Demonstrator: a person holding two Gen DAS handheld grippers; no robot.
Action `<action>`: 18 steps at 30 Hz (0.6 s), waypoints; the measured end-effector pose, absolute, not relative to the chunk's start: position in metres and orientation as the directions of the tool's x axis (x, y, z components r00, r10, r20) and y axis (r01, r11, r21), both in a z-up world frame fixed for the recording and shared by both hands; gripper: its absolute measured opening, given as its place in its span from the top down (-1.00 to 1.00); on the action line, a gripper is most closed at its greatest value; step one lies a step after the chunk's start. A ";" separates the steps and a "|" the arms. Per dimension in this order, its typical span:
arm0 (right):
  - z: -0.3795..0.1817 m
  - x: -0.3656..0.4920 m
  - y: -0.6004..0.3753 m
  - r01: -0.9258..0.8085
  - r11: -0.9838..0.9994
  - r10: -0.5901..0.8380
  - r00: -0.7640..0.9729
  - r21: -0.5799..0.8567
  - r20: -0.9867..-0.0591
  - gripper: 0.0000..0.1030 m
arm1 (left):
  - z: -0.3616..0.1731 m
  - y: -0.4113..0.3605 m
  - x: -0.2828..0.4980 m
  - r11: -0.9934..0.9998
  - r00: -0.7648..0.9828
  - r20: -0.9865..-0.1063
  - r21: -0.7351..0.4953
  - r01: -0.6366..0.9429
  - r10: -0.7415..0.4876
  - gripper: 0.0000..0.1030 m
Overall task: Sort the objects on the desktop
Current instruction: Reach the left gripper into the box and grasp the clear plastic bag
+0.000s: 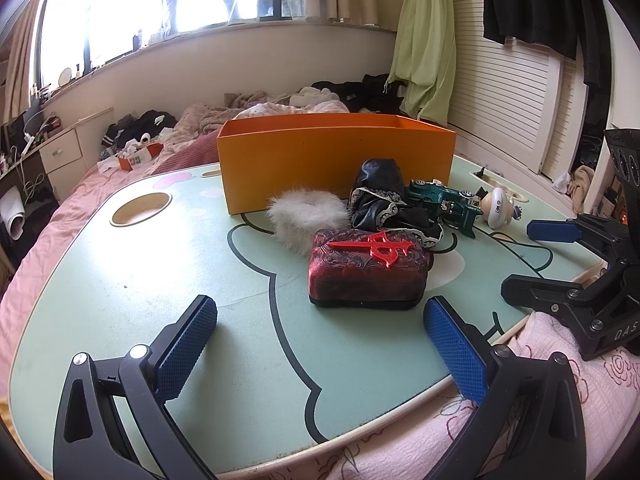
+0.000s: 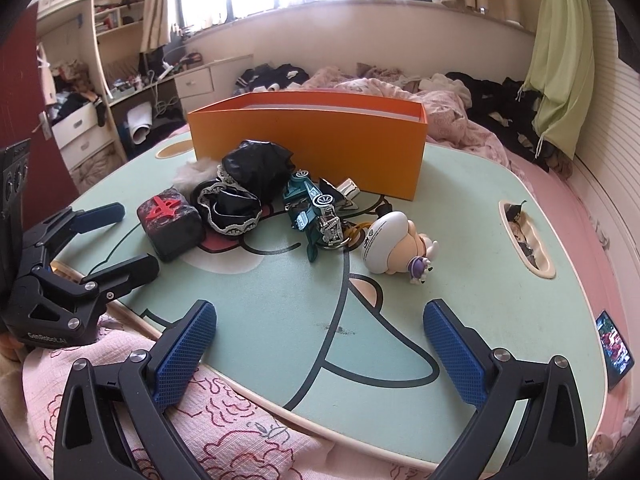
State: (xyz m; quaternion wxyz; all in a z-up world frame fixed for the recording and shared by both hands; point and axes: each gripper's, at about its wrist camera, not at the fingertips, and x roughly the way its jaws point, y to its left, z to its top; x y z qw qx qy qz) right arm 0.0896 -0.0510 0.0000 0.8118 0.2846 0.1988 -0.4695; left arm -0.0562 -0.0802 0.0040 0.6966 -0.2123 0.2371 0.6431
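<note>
An open orange cardboard box (image 1: 336, 160) stands toward the far side of a mint-green lap table (image 1: 120, 300), and just in front of its near wall lie a white fluffy fur band (image 1: 306, 214), a crumpled black lace-trimmed cloth (image 1: 380, 196), a teal toy car (image 1: 444, 200) and a round white-and-cream figurine (image 2: 394, 246). Nearer than these from the box sits a dark red patterned case with a raised red emblem (image 1: 368, 266). The left gripper (image 1: 320, 344) and the right gripper (image 2: 320, 350) both hover over the table edge farthest from the box, jaws spread wide with nothing between them.
</note>
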 end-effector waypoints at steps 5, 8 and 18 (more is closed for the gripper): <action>0.000 0.090 -0.051 0.879 0.389 -0.653 0.473 0.274 -0.591 -0.99 | 0.004 -0.080 -0.057 0.088 0.065 -0.607 0.008 -0.996 0.792 -0.99; 0.000 0.090 -0.051 0.881 0.386 -0.654 0.471 0.274 -0.592 -0.99 | 0.005 -0.081 -0.059 0.091 0.066 -0.613 0.009 -0.996 0.787 -0.99; -0.001 0.090 -0.050 0.887 0.374 -0.660 0.460 0.272 -0.593 -0.99 | 0.028 -0.080 -0.066 0.107 0.107 -0.604 -0.036 -0.994 0.789 -0.99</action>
